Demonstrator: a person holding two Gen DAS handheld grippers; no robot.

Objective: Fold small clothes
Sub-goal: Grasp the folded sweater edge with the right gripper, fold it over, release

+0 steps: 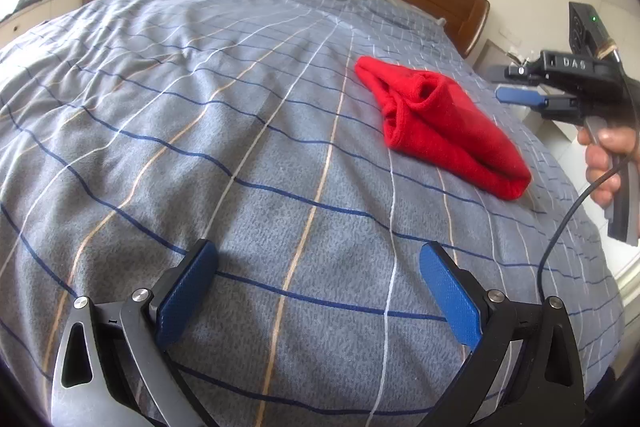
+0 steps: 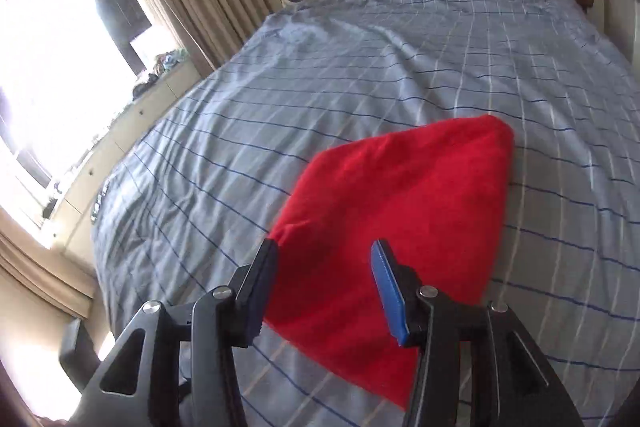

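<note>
left wrist | red garment [image 1: 440, 119] folded on bed [image 1: 200, 107] | left gripper [image 1: 316, 291] gaping

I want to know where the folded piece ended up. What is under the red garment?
The red garment lies on the grey checked bedspread. Whatever sits directly beneath its folds is covered and cannot be seen.
</note>
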